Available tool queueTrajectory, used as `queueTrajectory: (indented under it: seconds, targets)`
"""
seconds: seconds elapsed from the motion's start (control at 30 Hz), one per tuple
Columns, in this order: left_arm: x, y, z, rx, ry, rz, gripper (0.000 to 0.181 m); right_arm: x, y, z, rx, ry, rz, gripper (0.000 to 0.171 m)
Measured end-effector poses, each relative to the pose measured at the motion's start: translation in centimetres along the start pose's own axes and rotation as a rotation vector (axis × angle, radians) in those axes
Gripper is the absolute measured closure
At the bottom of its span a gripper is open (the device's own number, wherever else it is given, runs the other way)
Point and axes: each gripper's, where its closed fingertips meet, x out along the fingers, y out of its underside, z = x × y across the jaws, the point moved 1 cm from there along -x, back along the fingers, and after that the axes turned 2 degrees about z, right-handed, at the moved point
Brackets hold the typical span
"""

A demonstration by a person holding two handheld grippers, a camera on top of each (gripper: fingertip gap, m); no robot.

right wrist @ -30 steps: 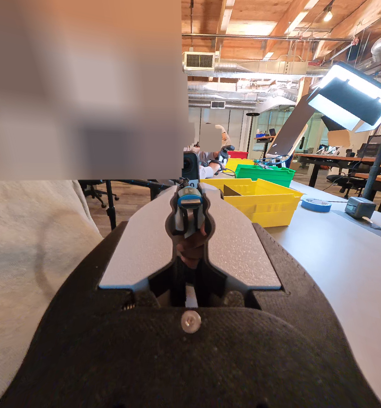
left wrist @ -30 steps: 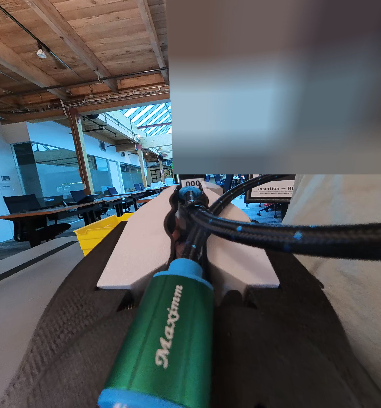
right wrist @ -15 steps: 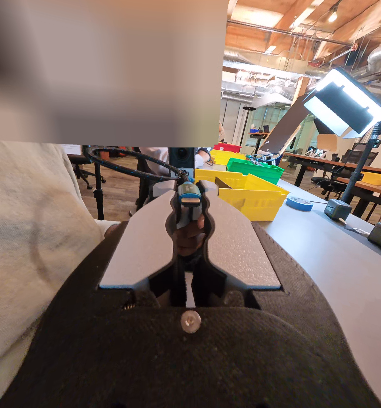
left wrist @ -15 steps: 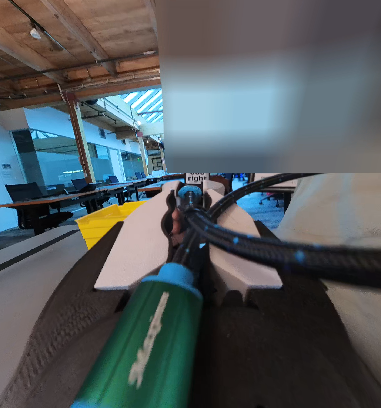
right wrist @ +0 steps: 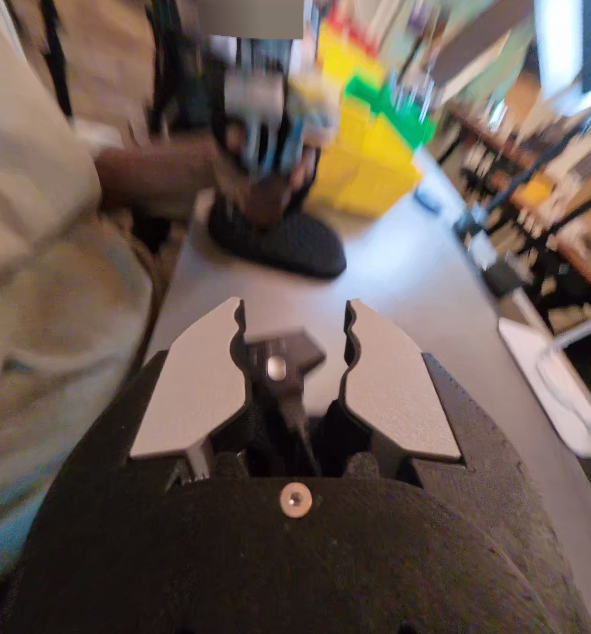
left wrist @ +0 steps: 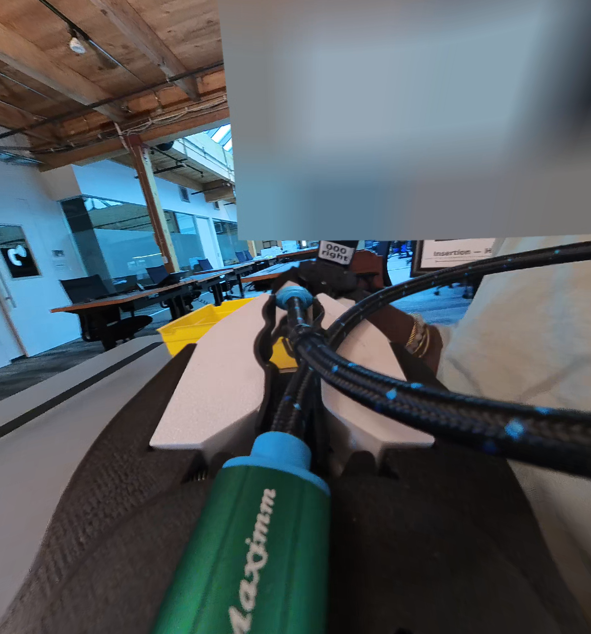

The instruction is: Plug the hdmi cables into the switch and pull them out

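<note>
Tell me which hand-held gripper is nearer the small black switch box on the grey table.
Right. The right hand-held gripper is open just above the switch box; the left hand-held gripper holds a cable elsewhere.

The green plug (left wrist: 252,549) runs off the left wrist view's bottom edge. The right wrist view is motion-blurred; the yellow bins (right wrist: 366,164) and left gripper (right wrist: 273,137) smear.

The left claw (left wrist: 294,303) is gripping the blue collar of a black braided HDMI cable (left wrist: 424,404), which is looping off to the right. A green connector (left wrist: 252,535) is lying across the claw's body, above the grey bench (left wrist: 47,429) near a yellow bin (left wrist: 198,324).
</note>
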Motion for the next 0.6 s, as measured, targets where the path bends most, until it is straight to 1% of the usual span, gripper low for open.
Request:
queueTrajectory:
  seconds: [0.07, 0.1, 0.13, 0.23, 0.33, 0.4, 0.47, 0.5, 0.53, 0.57, 0.6]
  targets:
    - [-0.6, 0.0, 0.7, 0.022, -0.043, 0.018, 0.160, -0.8, 4.2, 0.0, -0.029, -0.012, 0.283, 0.110]
    - [-0.8, 0.1, 0.9, 0.030, -0.058, 0.031, 0.160, -1.1, 5.7, -0.1, -0.035, -0.023, 0.383, 0.109]
    - [-1.0, 0.2, 1.1, 0.035, -0.066, 0.040, 0.161, -1.2, 6.7, 0.1, -0.038, -0.049, 0.444, 0.110]
    - [-1.1, 0.0, 1.0, 0.044, -0.067, 0.039, 0.161, -0.3, 7.8, 0.5, -0.076, -0.149, 0.521, 0.116]
    - [-1.0, 0.2, 0.8, 0.061, -0.059, 0.060, 0.162, 0.5, 8.8, 0.5, -0.122, -0.241, 0.630, 0.114]
    - [-0.9, 0.4, 0.7, 0.069, -0.057, 0.074, 0.161, 1.3, 8.7, 0.4, -0.103, -0.281, 0.614, 0.114]
    - [-1.0, 0.6, 0.8, 0.071, -0.061, 0.084, 0.161, 2.3, 9.5, 1.1, -0.074, -0.351, 0.601, 0.116]
    - [-1.1, 0.6, 1.0, 0.071, -0.068, 0.086, 0.161, 3.0, 9.8, 1.7, -0.027, -0.385, 0.587, 0.125]
    - [-1.2, 0.7, 1.2, 0.072, -0.079, 0.088, 0.162, 3.5, 9.7, 1.8, 0.037, -0.391, 0.548, 0.129]
    - [-1.3, 0.8, 1.3, 0.074, -0.087, 0.092, 0.162, 3.5, 9.8, 1.5, 0.059, -0.377, 0.543, 0.130]
    - [-1.4, 0.7, 1.5, 0.075, -0.098, 0.094, 0.161, 3.3, 9.9, 1.0, 0.030, -0.331, 0.540, 0.130]
